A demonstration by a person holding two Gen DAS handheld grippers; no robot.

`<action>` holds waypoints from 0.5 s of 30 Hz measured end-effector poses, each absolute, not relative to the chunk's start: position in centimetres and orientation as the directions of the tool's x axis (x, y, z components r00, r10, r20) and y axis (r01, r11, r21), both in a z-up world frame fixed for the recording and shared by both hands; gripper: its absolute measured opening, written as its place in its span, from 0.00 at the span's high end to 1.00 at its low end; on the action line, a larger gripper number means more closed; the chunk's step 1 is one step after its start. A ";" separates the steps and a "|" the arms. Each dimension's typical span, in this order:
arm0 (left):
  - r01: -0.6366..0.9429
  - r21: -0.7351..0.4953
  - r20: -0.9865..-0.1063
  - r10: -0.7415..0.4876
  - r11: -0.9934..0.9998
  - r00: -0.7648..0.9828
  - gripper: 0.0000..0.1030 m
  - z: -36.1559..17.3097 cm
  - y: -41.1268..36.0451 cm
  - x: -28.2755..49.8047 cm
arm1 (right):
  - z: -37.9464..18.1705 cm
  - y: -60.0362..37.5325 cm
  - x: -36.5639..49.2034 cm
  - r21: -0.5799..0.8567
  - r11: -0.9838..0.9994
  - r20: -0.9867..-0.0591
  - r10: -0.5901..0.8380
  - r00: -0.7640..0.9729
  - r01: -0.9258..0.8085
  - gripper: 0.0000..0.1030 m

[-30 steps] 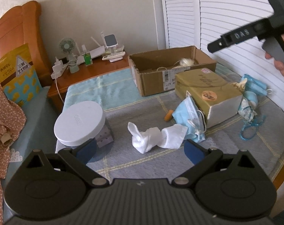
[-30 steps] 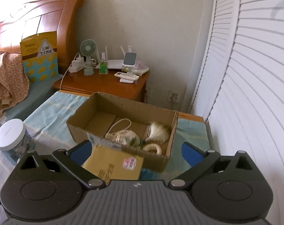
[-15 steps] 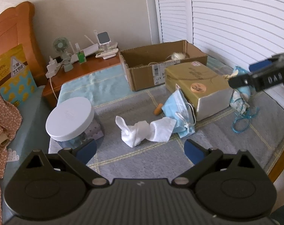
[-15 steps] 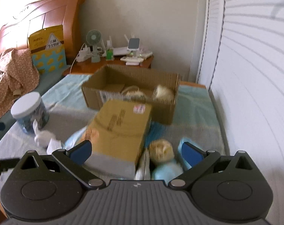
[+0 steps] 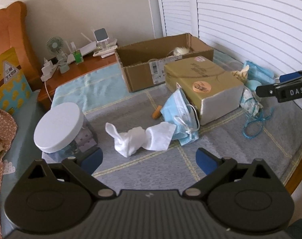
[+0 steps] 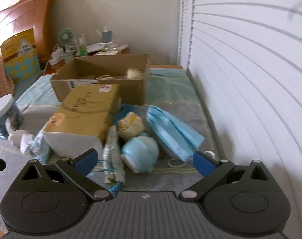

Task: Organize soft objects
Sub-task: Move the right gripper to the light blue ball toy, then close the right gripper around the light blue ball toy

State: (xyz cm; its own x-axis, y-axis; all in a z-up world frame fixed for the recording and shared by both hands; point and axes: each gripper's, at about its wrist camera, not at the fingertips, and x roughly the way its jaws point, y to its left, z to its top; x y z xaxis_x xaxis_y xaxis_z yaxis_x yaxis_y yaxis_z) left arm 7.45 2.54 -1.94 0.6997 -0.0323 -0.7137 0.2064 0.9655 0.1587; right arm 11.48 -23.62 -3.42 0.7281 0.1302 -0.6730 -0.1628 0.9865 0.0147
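The open brown cardboard box (image 6: 103, 79) at twelve o'clock holds a cream fluffy ball (image 6: 134, 73) and pale cords. Right hand-held gripper (image 6: 145, 162) spreads wide, empty, over the pale blue round plush (image 6: 141, 152). Left hand-held gripper (image 5: 149, 159) gapes wide, empty, near the crumpled white socks (image 5: 141, 137).

Bare blanket (image 5: 143, 171) before the white sock (image 5: 143, 138); closed box (image 6: 85, 111) seemingly crowding the light-blue plush (image 6: 140, 152).

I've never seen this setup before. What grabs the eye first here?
Probably the closed tan box in the middle of the bed, with an open cardboard box behind it. A blue face mask leans on its front corner beside white socks, and a white-lidded jar stands to the left.
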 end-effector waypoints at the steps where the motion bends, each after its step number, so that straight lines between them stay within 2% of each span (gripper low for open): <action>1: 0.208 0.159 -0.716 -0.033 0.965 0.697 0.03 -2.0 2.4 7.6 | -3.6 -23.8 11.6 0.017 0.988 -0.675 0.124 0.727 -0.152 0.02; 5: 0.217 0.162 -0.722 -0.034 0.963 0.691 0.03 -2.2 1.8 8.1 | -4.2 -24.1 11.5 0.022 0.991 -0.686 0.113 0.719 -0.134 0.11; 7: 0.220 0.161 -0.725 -0.036 0.962 0.688 0.03 -2.3 1.6 8.4 | -4.4 -24.1 11.6 0.029 0.991 -0.685 0.116 0.719 -0.132 0.20; 15: 0.224 0.147 -0.737 -0.044 0.964 0.675 0.03 -2.7 1.4 9.3 | -4.2 -23.7 12.3 0.082 0.984 -0.677 0.169 0.717 -0.155 0.32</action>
